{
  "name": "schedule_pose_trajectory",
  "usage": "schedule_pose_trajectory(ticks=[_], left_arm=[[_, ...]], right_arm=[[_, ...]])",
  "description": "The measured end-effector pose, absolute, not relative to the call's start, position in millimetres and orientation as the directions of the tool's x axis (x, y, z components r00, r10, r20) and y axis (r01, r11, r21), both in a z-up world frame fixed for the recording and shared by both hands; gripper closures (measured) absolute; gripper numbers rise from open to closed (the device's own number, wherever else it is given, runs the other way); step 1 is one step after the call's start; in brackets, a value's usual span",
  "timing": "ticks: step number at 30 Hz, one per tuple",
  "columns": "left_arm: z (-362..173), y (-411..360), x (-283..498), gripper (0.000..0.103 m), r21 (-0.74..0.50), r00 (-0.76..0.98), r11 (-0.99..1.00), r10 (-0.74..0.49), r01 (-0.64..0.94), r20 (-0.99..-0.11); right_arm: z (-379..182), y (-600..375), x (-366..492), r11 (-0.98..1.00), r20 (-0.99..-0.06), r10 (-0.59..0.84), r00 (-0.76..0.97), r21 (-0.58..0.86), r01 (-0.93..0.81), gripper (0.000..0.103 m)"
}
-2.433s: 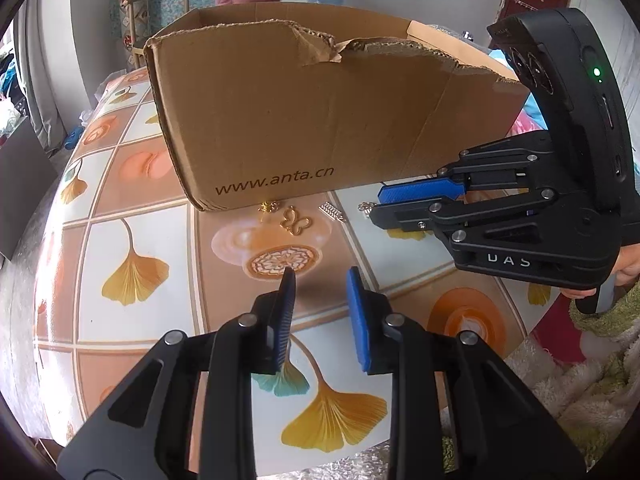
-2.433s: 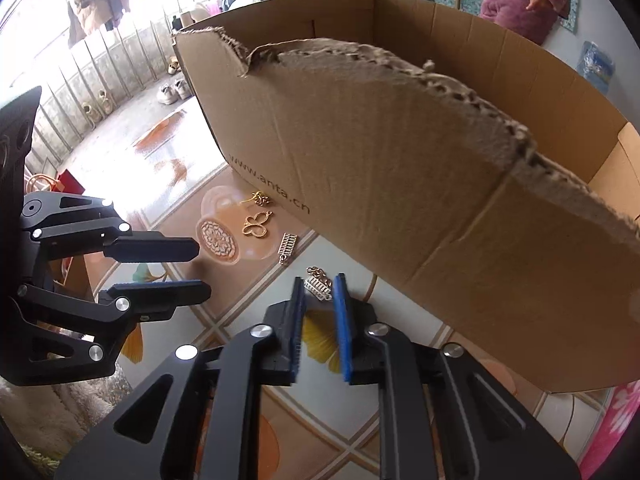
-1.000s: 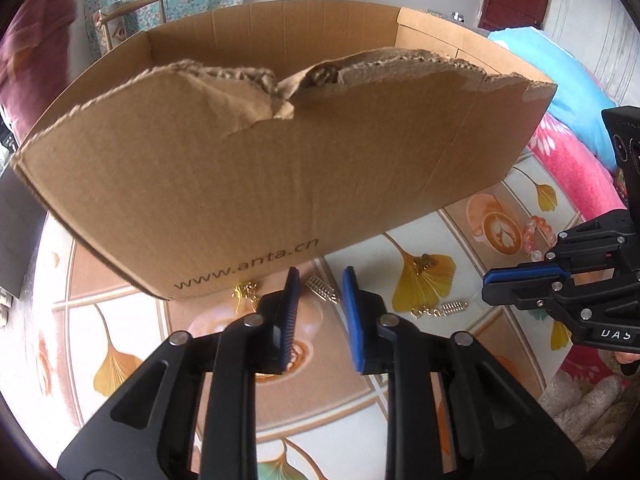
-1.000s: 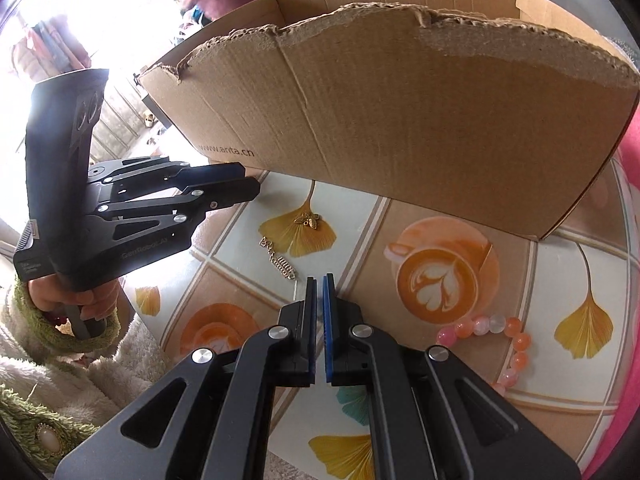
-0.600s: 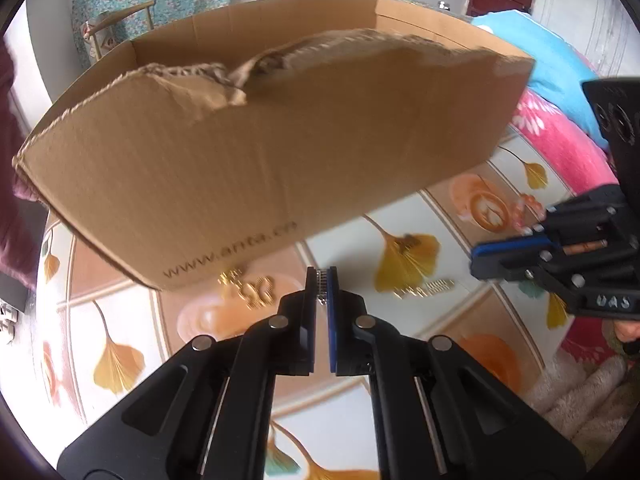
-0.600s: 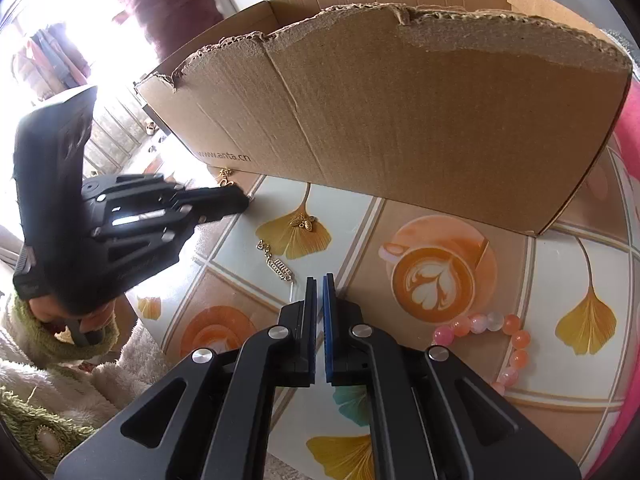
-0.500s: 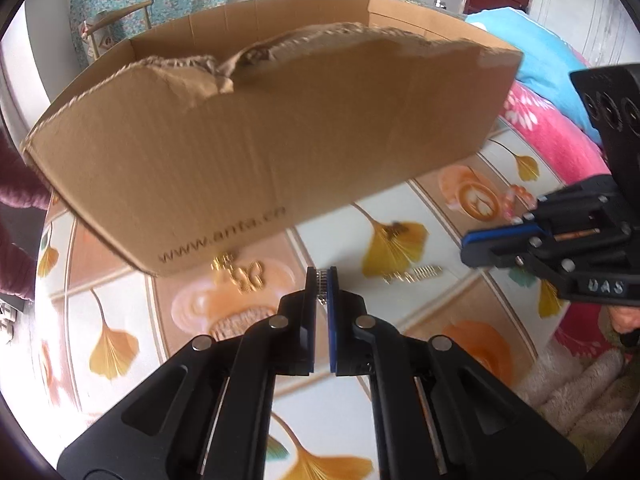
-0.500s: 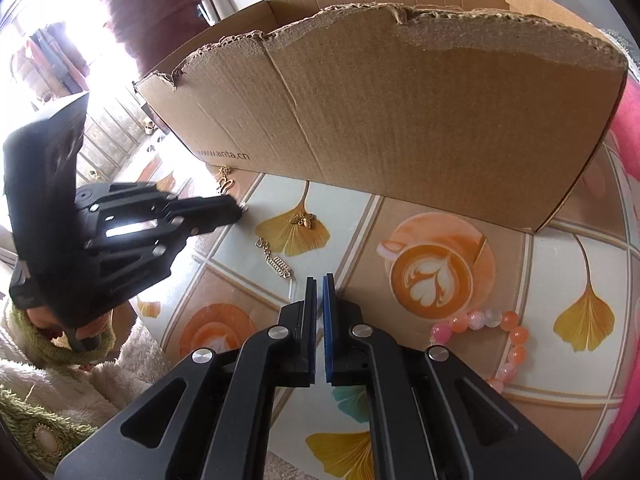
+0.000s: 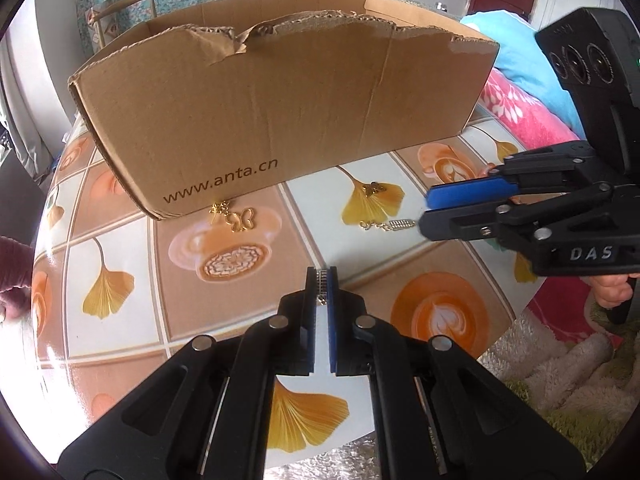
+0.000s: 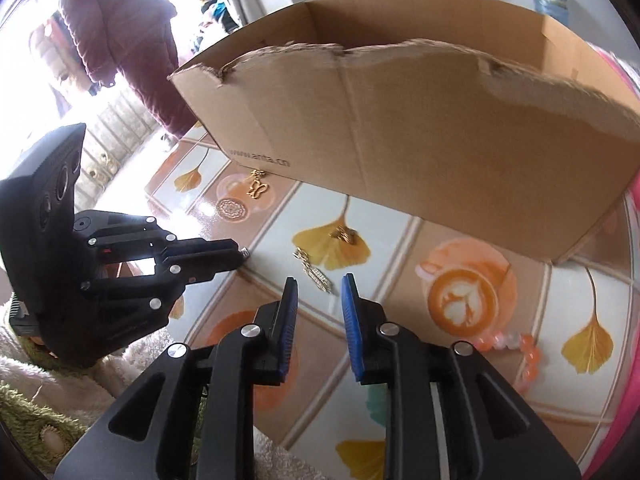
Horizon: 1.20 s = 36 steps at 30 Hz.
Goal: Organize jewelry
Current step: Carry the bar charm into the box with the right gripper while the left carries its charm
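Left fingers (image 9: 321,280) pinch a small silver earring (image 9: 321,285); right fingers (image 10: 318,286), just opening, hold nothing.

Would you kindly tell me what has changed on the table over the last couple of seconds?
The left gripper closed on a small silver earring and lifted it off the table. The right gripper, shut a second ago, has just been opening, with nothing between its pads. The cardboard box, butterfly pendant and bead bracelet stayed put.

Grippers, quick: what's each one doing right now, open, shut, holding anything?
Left gripper: shut on a small silver earring, lifted off the table.
Right gripper: open, jaws have just been opening, nothing between them; chain earring lies just ahead.
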<state>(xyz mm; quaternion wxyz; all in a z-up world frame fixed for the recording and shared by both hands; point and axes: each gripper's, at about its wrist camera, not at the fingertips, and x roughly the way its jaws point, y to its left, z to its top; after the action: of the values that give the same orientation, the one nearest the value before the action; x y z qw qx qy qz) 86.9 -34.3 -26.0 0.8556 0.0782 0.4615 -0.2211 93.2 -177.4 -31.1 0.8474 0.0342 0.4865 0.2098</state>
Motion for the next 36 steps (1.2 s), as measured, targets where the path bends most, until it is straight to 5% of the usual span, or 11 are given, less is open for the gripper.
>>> schedule_pose_trajectory(ticks=[17, 22, 36], left_arm=[[-25.5, -26.6, 86.9, 0.099, -0.092, 0.48, 0.886, -0.33, 0.454, -0.813], [-25.4, -24.4, 86.5, 0.099, -0.095, 0.484, 0.887, -0.333, 0.452, -0.809], [-18.6, -12.0, 83.3, 0.099, -0.097, 0.505, 0.891, -0.338, 0.444, -0.794]], right_arm=[[-35.4, -148.6, 105.8, 0.907, -0.857, 0.275, 0.436, 0.081, -0.413, 0.088], [-36.5, -146.3, 105.5, 0.902, -0.864, 0.278, 0.421, 0.084, -0.422, 0.097], [-23.3, -160.1, 102.0, 0.917, -0.838, 0.306, 0.452, 0.131, -0.377, 0.097]])
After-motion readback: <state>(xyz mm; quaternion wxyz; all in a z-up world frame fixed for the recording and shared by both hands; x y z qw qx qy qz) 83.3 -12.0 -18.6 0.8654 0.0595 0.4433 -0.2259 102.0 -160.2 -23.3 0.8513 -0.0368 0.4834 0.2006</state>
